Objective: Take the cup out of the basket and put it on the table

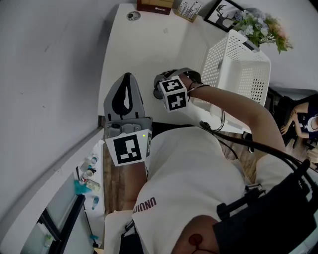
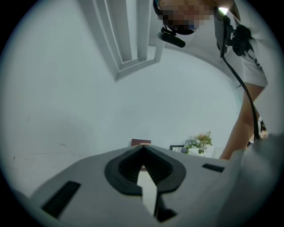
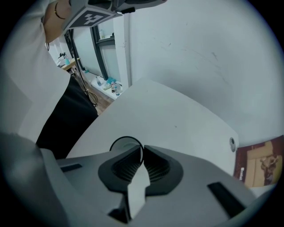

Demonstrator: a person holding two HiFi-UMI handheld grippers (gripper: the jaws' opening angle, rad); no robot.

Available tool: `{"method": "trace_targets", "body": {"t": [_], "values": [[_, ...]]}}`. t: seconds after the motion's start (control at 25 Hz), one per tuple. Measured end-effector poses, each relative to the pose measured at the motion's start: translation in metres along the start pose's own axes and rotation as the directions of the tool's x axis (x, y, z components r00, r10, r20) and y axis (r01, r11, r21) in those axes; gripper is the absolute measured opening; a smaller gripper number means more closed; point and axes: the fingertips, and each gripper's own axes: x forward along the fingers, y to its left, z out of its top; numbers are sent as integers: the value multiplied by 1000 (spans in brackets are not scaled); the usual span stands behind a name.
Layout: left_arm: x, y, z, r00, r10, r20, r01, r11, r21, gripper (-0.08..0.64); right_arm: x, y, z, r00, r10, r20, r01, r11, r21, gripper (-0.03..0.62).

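Note:
In the right gripper view my right gripper (image 3: 142, 148) is shut on the thin rim of the cup (image 3: 124, 144), a pale round cup with a dark rim, over the white table (image 3: 168, 115). I cannot tell whether the cup's base touches the table. In the head view the right gripper (image 1: 161, 82) is left of the white perforated basket (image 1: 243, 64), outside it, and hides the cup. My left gripper (image 1: 128, 75) stands further left over the table edge. Its jaws (image 2: 143, 148) are shut on nothing.
At the table's far end are a brown box (image 1: 155, 6), a framed picture (image 1: 223, 12), a bunch of flowers (image 1: 263, 25) and a round cable hole (image 1: 133, 16). A wall runs along the table's left side. Cables hang from the person's chest.

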Motion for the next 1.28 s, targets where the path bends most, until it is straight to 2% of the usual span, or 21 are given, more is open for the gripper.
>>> {"method": "trace_targets", "body": {"t": [0.64, 0.96, 1.04, 1.16, 1.28], "values": [[-1, 0, -2, 1000, -3, -6, 3, 1000, 0, 11, 1, 0, -3, 999, 37, 11, -38, 997, 71, 38], [1, -2, 0, 1000, -12, -3, 12, 1000, 8, 11, -19, -7, -1, 998, 54, 37, -58, 991, 118, 49], [2, -3, 0, 1000, -12, -4, 13, 1000, 11, 11, -31, -12, 3, 998, 30, 59, -38, 991, 130, 51], [3, -7, 1, 1000, -15, -2, 15, 1000, 16, 11, -56, -25, 12, 991, -57, 117, 38, 986, 161, 51], [3, -9, 4, 1000, -16, 2, 16, 1000, 23, 11, -93, -44, 22, 966, -181, 187, 140, 967, 213, 50]]}}
